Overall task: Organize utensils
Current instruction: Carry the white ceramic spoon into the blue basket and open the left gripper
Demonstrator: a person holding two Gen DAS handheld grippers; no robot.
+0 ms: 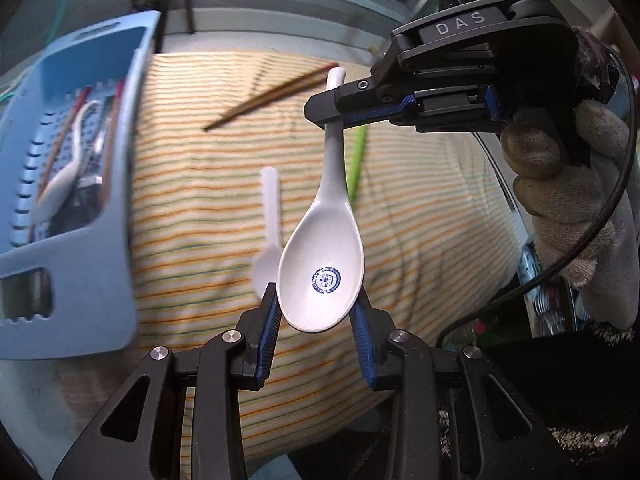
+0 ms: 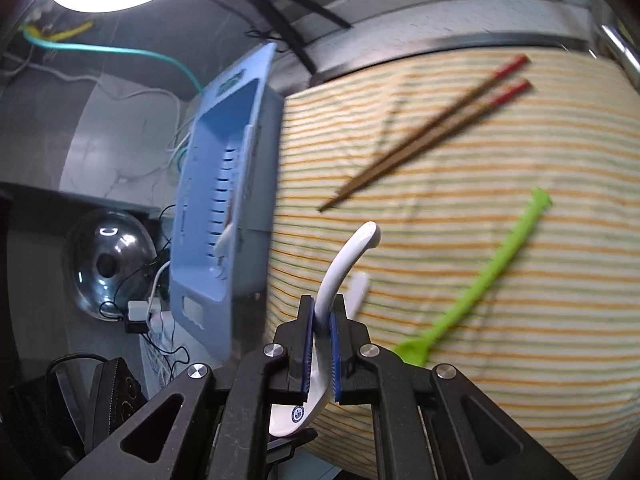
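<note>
The white ceramic soup spoon hangs in the air between my two tools, above the striped cloth, its bowl with the blue emblem facing my left camera. My right gripper is pressed tight on the curved handle, which I judge carries the spoon's weight, while my left gripper stands half spread with its blue pads against either flank of the bowl, steadying it so it cannot swing or twist; whether those pads truly squeeze or only touch I cannot tell. Holding it at both ends seems meant to keep the smooth glazed piece from slipping on its way to the light blue slotted basket, which sits just beside the cloth's edge and already holds another white spoon and what look like chopsticks. On the cloth below lie a white plastic spoon, a green plastic spoon and a pair of red-tipped wooden chopsticks, not yet sorted.
</note>
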